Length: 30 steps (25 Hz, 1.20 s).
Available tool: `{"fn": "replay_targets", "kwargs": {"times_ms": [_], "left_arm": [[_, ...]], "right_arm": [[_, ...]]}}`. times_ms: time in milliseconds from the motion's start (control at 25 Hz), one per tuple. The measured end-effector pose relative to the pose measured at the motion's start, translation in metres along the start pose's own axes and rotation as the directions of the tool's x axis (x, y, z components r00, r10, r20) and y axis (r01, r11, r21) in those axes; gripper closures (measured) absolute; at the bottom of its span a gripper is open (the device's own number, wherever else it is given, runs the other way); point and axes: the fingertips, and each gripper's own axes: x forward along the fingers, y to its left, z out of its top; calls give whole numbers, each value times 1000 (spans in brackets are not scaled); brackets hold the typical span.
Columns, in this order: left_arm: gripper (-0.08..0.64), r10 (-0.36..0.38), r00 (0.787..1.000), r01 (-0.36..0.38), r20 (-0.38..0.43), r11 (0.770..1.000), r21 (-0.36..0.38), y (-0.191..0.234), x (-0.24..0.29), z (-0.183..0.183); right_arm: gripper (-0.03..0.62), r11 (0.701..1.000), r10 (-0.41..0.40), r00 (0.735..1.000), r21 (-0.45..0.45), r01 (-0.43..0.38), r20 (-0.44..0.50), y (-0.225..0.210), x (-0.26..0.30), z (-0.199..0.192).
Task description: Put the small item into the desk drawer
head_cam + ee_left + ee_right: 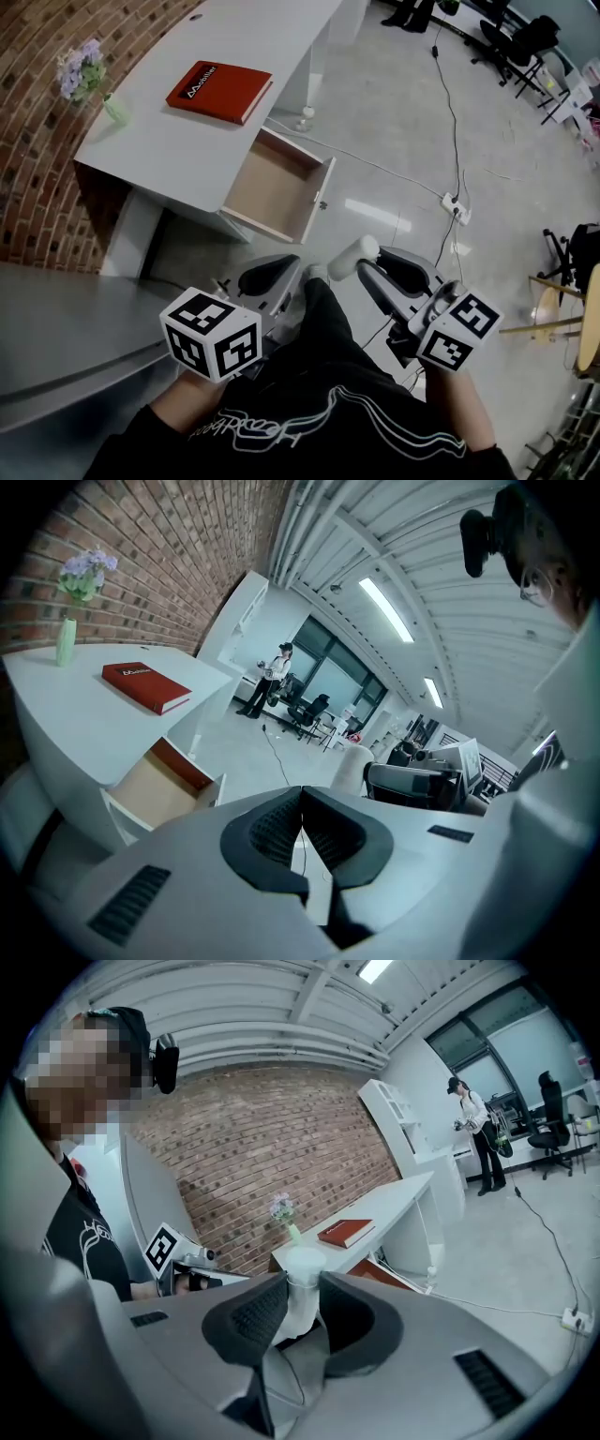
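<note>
Desk (187, 150): white, against brick wall | drawer (272, 183): we log it pulled open | red book (218, 91): flat on desk | left tool (301, 792): pressed together | right tool (302, 1279): pinching the item | flower vase (114, 108): desk corner | small white item (353, 260): we find it in right tool, well apart from drawer.

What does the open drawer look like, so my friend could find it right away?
Look for the long white desk by the brick wall. The drawer is pulled out from the desk's front edge, close to the red book. It is the only tan, open box among all that white.
</note>
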Motion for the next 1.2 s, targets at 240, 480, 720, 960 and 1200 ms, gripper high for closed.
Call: {"fn": "replay_targets", "kwargs": {"times_ms": [240, 480, 720, 960, 1200], "left_arm": [[538, 65, 998, -65, -3, 998, -26, 39, 13, 11], [538, 124, 992, -125, -22, 989, -81, 81, 47, 24], [538, 183, 981, -189, -71, 978, -90, 136, 82, 26], [538, 209, 973, -221, -100, 965, -138, 171, 102, 24], [538, 235, 964, -254, -123, 950, -181, 195, 112, 17]], "right_arm": [[479, 999, 49, 998, 10, -49, -40, -26, 43, 6], [479, 994, 108, 988, 42, -104, -109, -74, 96, 11], [479, 991, 137, 969, 23, -135, -203, -119, 161, 4], [479, 989, 138, 944, -13, -149, -301, -153, 215, -11], [479, 984, 137, 917, -58, -170, -374, -176, 257, -21]]}}
